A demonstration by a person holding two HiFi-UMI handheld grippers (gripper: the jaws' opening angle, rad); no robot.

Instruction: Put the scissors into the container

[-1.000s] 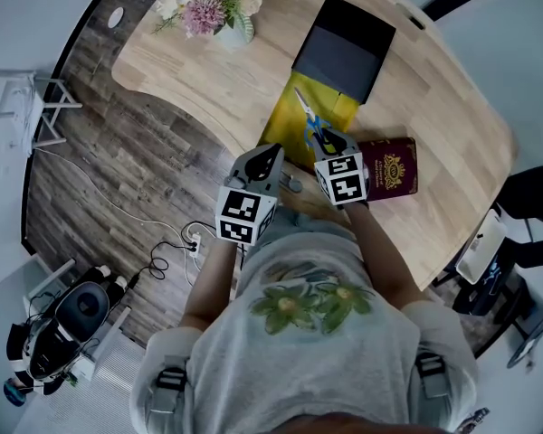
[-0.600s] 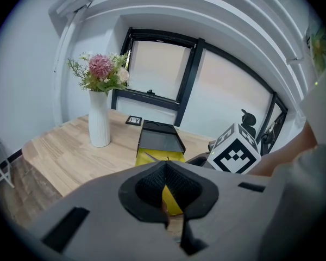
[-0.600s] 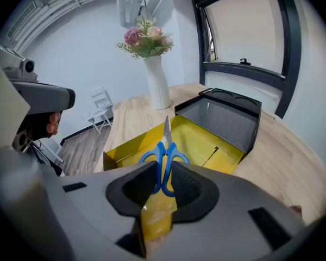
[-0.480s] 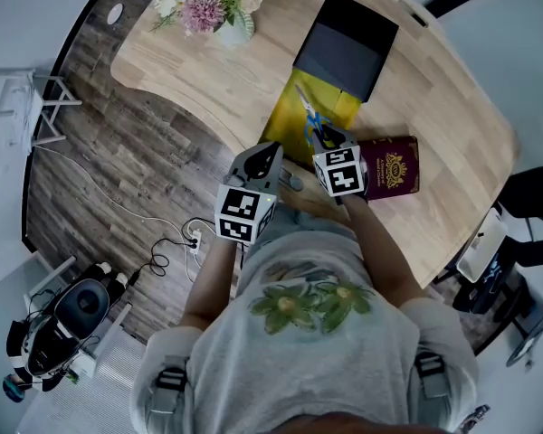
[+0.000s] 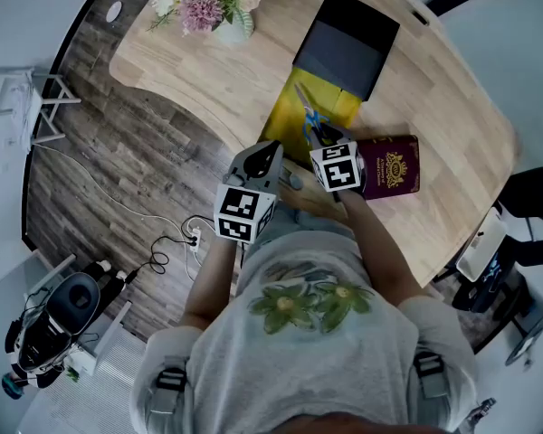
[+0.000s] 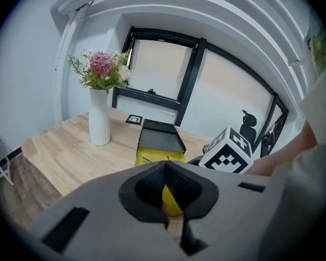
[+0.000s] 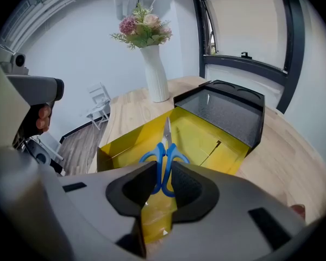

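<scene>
- Wooden desk (image 5: 434, 107) with a curved near edge above a plank floor (image 5: 118, 152); bare wood lies open to the right of and beyond the objects
- One yellow container (image 5: 285, 120) stands just beside that near edge, with one black tray (image 5: 344, 48) touching its far end
- One maroon booklet (image 5: 389, 165) lies just right of the container; one vase of flowers (image 5: 213, 3) stands well apart at the far left corner
- One pair of blue-handled scissors (image 7: 166, 144), the blades pointing away over the container's open interior
- Right hand-held gripper (image 7: 164, 173): jaws clamped on the scissors' handles at the container's near end
- Left hand-held gripper (image 6: 166, 170): jaw tips together with nothing between them, held off the desk's near edge, left of the container
</scene>
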